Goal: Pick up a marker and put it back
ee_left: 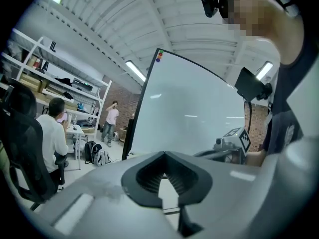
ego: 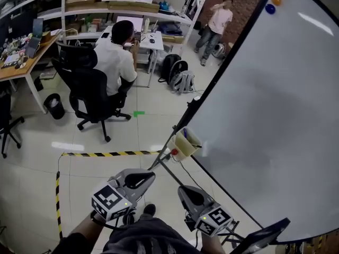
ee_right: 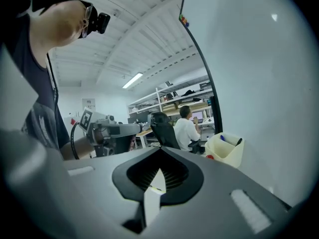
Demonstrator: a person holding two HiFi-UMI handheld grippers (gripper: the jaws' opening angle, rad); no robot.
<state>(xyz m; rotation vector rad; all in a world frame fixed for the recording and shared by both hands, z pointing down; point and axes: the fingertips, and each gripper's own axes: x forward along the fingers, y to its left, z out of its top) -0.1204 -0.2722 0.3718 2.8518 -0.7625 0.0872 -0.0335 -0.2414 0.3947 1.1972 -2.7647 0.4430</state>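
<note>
I hold the left gripper [ego: 145, 178] and right gripper [ego: 186, 193] low in the frame, both clenched on nothing. The markers [ee_right: 223, 138] stand in the cup [ego: 185, 143] at centre, apart from both. If I reach in without opening a jaw, the tips may knock the cup or scrape the whiteboard [ego: 265, 115].

We count one large white whiteboard [ego: 275, 115], four round coloured magnets [ego: 276, 0], one cream plastic cup [ego: 185, 144], two markers [ee_right: 239, 141] and two dark backpacks [ego: 183, 82].
</note>
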